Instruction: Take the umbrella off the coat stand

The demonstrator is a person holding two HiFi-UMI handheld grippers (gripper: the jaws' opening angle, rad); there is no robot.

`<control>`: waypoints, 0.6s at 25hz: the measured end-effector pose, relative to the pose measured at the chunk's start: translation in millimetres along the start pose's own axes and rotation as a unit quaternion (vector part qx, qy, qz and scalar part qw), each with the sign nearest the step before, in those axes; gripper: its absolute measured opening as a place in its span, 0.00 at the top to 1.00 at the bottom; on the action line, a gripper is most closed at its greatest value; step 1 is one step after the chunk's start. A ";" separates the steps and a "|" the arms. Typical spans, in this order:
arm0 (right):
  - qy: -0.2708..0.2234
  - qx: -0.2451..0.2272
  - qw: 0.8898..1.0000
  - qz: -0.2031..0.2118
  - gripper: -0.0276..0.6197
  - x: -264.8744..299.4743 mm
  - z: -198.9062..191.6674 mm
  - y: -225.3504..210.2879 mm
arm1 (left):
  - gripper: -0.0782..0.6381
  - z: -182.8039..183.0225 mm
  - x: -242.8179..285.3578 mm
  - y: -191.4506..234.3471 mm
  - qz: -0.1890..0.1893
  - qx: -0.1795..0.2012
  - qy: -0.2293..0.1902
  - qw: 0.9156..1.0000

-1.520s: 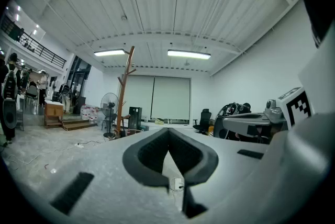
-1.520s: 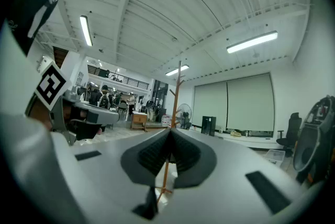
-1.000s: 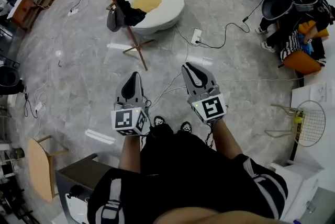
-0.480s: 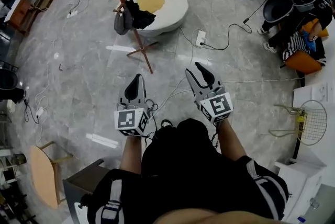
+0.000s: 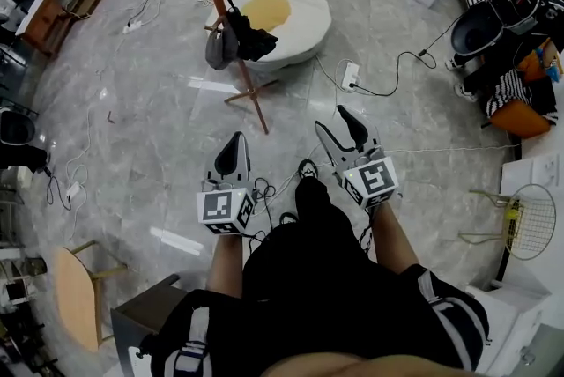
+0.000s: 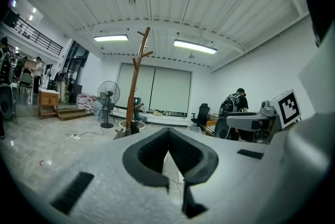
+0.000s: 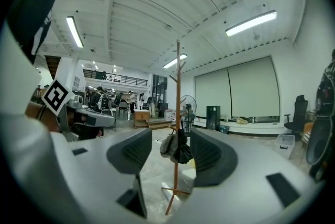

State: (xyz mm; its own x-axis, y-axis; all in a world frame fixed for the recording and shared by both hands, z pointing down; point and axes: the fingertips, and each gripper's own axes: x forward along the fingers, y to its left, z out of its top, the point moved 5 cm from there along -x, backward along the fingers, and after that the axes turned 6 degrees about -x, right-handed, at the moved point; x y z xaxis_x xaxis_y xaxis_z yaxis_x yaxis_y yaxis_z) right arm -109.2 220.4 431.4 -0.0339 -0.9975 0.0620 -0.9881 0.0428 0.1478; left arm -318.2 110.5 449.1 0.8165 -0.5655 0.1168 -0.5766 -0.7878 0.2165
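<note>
The right claw (image 5: 333,121) stands open and empty, its jaws having just been opening with nothing between them. In the right gripper view the coat stand (image 7: 178,87) shows far off through the gap. The left claw (image 5: 235,144) beside it is closed, pads meeting at the tips, gripping nothing. Both reach out over the grey marble floor (image 5: 132,129) toward the stand, well apart from it. The umbrella (image 5: 256,42), which appears to be the dark folded bundle, hangs from a peg partway up the reddish-brown wooden pole, touching a grey bag (image 5: 218,51) hung just beside it. It looks short, black and limp, its fabric bunched; no strap or handle can be made out. Behind the stand lies a white rounded piece (image 5: 295,18) with a yellow centre. Judged from this, nothing of the task is done: the approach, the grasp and the lift off the peg are all to come.
</note>
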 end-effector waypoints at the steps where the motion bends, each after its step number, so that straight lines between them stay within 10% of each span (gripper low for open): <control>1: -0.001 -0.001 1.000 0.004 0.59 6.4 -1.6 -1.7 | 0.89 -0.1 4.2 3.3 0.003 0.001 0.000 1.000; 15: -0.005 0.020 1.000 0.017 0.56 83.7 -23.7 -108.1 | 0.89 5.0 136.5 10.5 0.011 0.008 0.030 0.999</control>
State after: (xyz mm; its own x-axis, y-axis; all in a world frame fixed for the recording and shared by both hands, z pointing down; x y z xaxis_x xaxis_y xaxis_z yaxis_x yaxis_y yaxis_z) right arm -1.6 133.6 444.0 -0.0680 -0.9961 0.0564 -0.9916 0.0737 0.1064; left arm -213.0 23.8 462.4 0.8038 -0.5670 0.1801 -0.5942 -0.7798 0.1969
